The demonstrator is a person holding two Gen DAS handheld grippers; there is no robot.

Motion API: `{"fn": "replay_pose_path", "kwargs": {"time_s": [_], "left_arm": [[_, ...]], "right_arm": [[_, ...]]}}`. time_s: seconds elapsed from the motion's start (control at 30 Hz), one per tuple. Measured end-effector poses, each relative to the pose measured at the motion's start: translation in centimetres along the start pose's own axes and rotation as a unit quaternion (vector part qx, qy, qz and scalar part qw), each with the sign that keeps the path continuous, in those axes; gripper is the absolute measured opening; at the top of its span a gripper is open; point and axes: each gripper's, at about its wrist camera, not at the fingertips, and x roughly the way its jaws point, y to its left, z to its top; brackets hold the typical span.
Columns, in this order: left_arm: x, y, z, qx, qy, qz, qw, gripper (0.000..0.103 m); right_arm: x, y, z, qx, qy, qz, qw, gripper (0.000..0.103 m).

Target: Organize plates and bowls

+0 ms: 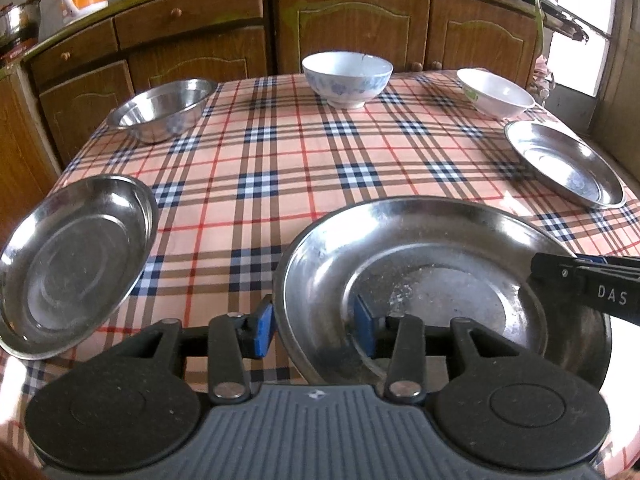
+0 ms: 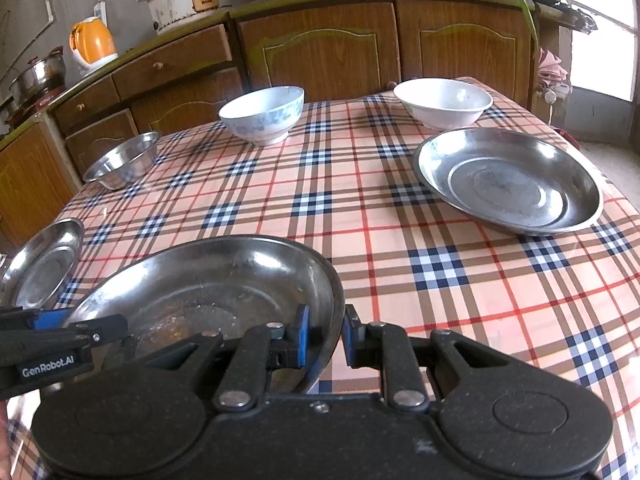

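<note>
I hold my left gripper [image 1: 314, 326] at the near left rim of the large round stainless steel plate [image 1: 440, 280], which sits at the near edge of the table under its pink, red and navy checked tablecloth [image 1: 280, 168]. 1 blue pad is outside the rim and the other inside the dish; they stand a little apart from the metal, so this gripper is spread around the rim rather than pinching it.

My right gripper [image 2: 325, 336] is on the opposite side of the same plate. Its 2 blue pads are pressed together on the right rim, 1 inside and 1 outside, so it is pinching the plate. In the left wrist view its black finger reaches in over the plate's right side.

Well apart on the cloth lie 2 more steel plates: a smaller round one [image 1: 76, 268] at the left edge and another [image 2: 508, 180] at the right edge. At the far side stand 3 bowls: a small stainless steel bowl [image 1: 164, 110] on the left, a white porcelain bowl with a pale blue flower pattern [image 1: 347, 78] in the middle, and a wide white bowl [image 2: 443, 103] on the right, just behind the right-hand plate.

Behind the table run brown wooden cabinets [image 2: 320, 52].
</note>
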Motion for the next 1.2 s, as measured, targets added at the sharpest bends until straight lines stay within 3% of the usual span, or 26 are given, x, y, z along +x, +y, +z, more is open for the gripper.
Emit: {"fn": "replay_pose_path", "kwargs": {"time_s": [0.27, 0.3, 0.57, 0.97, 1.2], "left_arm": [[0.4, 0.8, -0.2, -0.028, 0.016, -0.007, 0.9994, 0.044], [0.3, 0.9, -0.2, -0.029, 0.015, -0.006, 0.9995, 0.045], [-0.6, 1.5, 0.3, -0.045, 0.006, -0.001, 0.9989, 0.067], [-2.5, 2.1, 1.4, -0.055, -0.012, 0.004, 0.9984, 0.096], [-3.1, 3.0, 1.6, -0.069, -0.009, 0.012, 0.9975, 0.103]], "right_arm": [[0.2, 0.3, -0.3, -0.001, 0.012, -0.005, 1.000, 0.025], [0.1, 0.4, -0.2, -0.002, 0.011, -0.009, 1.000, 0.032], [-1.4, 0.8, 0.6, -0.008, -0.018, -0.024, 1.000, 0.033], [-3.2, 3.3, 1.5, -0.027, -0.035, 0.014, 0.999, 0.062], [-3.7, 5.3, 1.6, -0.043, -0.035, 0.028, 0.998, 0.076]]}}
